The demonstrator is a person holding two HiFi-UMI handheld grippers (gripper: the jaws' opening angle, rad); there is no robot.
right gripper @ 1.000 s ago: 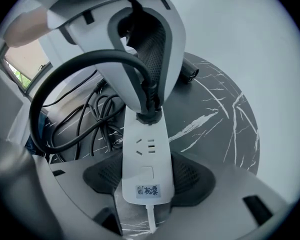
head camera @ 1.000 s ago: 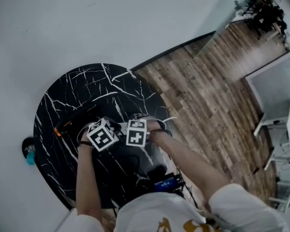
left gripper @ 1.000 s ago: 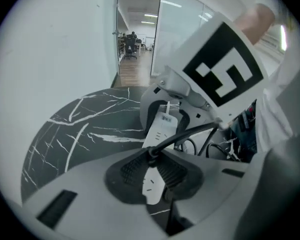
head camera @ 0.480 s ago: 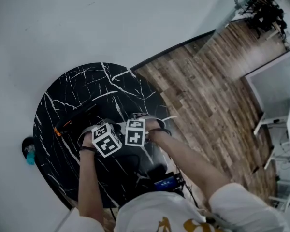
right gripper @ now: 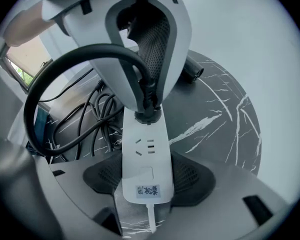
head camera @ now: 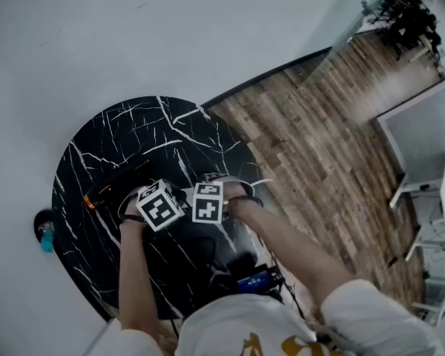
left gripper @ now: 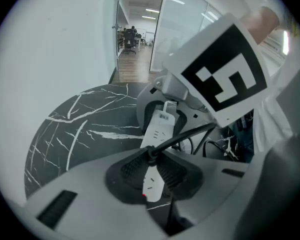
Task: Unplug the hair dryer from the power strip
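A round black marble bench stands against a white wall. Wooden floor runs to its right and far. A small blue thing sits just left of the bench, and a white desk stands at the right.

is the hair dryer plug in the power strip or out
In: the black plug sits flush on the white power strip, left hand-held gripper clamped on it.

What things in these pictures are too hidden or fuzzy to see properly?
- Head view: the power strip is hidden beneath the left gripper and right gripper.
- Right gripper view: the plug covers its own pins, with the left gripper around it; the label print is too small.
- Head view: a dark object with an orange spot is too dim to identify.
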